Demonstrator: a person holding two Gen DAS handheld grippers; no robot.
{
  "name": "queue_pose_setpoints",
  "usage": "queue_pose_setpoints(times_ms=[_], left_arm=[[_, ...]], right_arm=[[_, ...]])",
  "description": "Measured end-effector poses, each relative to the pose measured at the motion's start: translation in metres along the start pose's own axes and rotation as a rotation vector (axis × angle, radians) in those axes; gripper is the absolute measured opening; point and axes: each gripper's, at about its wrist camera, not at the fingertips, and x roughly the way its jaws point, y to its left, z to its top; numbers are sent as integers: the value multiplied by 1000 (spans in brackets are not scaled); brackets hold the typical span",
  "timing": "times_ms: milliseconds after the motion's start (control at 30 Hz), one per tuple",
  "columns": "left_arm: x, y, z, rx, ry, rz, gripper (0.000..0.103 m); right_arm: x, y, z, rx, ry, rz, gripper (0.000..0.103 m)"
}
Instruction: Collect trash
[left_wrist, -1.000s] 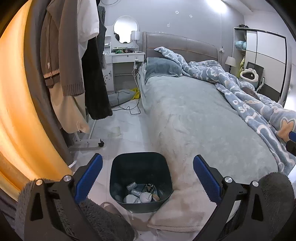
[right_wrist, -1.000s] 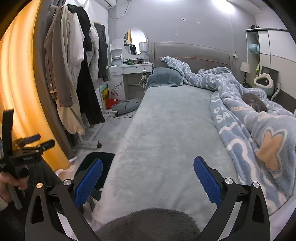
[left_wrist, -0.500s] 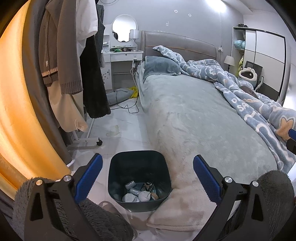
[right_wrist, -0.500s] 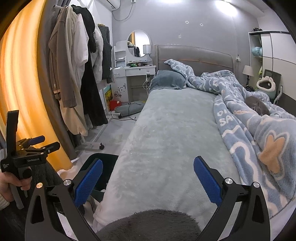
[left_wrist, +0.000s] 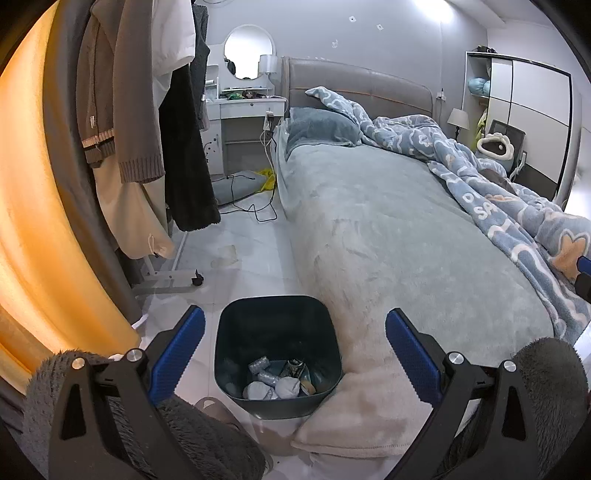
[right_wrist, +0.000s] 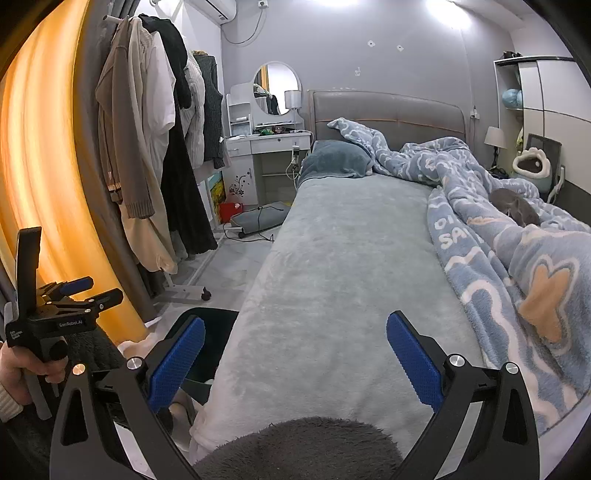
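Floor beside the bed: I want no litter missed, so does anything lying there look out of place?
Yes. A pale crumpled scrap lies loose on the floor tiles between the clothes rack and the bed, away from the bin, which already holds wads. A yellow item lies farther back by the cables.

- Dark teal square plastic bin (left_wrist: 277, 354), lower centre, stands open-topped on the pale tiled floor (left_wrist: 255, 254), touching the grey-blanketed bed (left_wrist: 388, 229) on its right.
- Hanging coats on a wheeled rack (left_wrist: 147, 122) crowd the left; bare floor runs between them and the bed.
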Motion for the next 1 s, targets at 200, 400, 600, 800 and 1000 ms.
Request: queue_pose_setpoints(times_ms=[200,400,600,800,1000], left_arm=[[0,0,0,0,0,1,100],[0,0,0,0,0,0,100],[0,0,1,0,0,0,100],[0,0,1,-1,0,0,100],[0,0,-1,-1,1,0,100]], right_arm=[[0,0,0,-1,0,-1,100],[0,2,-1,0,1,-1,100],[0,2,-1,1,-1,-2,100],[0,4,-1,2,-1,-3,100],[0,4,-2,3,-1,-3,100]])
